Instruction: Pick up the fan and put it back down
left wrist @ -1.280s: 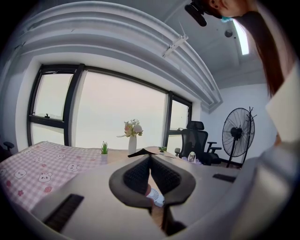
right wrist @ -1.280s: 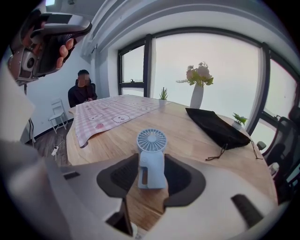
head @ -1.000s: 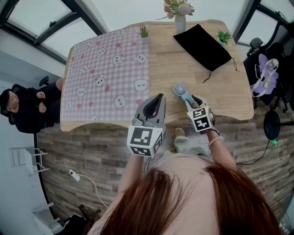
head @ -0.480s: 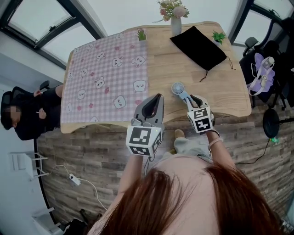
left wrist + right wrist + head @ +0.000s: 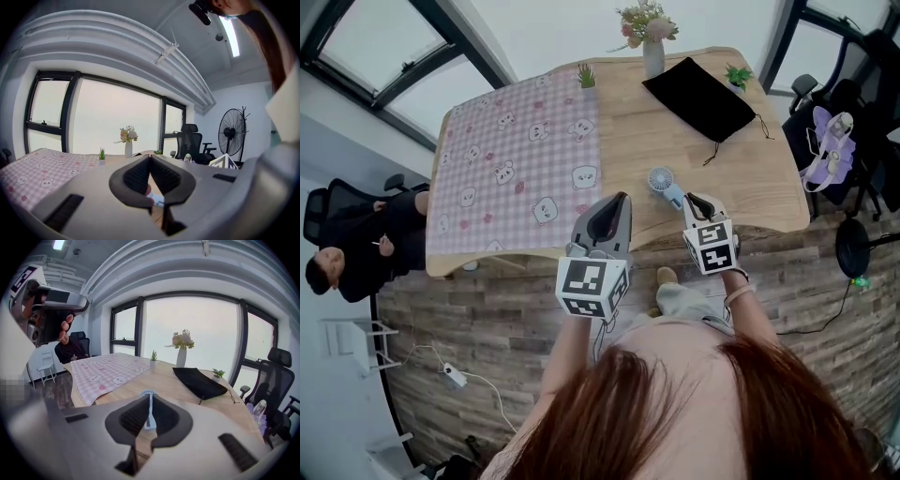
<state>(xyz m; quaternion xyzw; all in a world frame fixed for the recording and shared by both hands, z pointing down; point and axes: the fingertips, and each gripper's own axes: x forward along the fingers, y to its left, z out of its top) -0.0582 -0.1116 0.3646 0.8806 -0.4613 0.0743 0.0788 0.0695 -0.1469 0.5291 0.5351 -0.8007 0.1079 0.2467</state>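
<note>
Closing since a second ago, the jaws of the right gripper (image 5: 149,412) are now pressing together on the slim handle of the small pale-blue plastic handheld fan (image 5: 661,180). Its round caged head is standing out just beyond the fingertips, edge-on to that gripper's own camera. The fan is hanging over the near part of the light wooden table (image 5: 675,141), straight ahead of the tool. So the grasp is looking done and the lift is probably only beginning; from above I cannot tell whether the fan is already clear of the wood. Raising it properly, lowering it again and letting go are all remaining. The fan is reading as hard, smooth plastic with a thin grille, sitting against dark ribbed rubber pads in matte grey shells. To the left of the working tool, the left gripper (image 5: 150,161) is keeping its place, its pad tips meeting with nothing between them. Further left of the tool, a soft pink checked cloth printed with little animal faces (image 5: 516,159) is covering half the table. Ahead and slightly right, a limp black fabric pouch with a drawstring (image 5: 698,84) is lying flat, and beyond it a slim pale vase of flowers (image 5: 652,52) is standing at the far edge.
</note>
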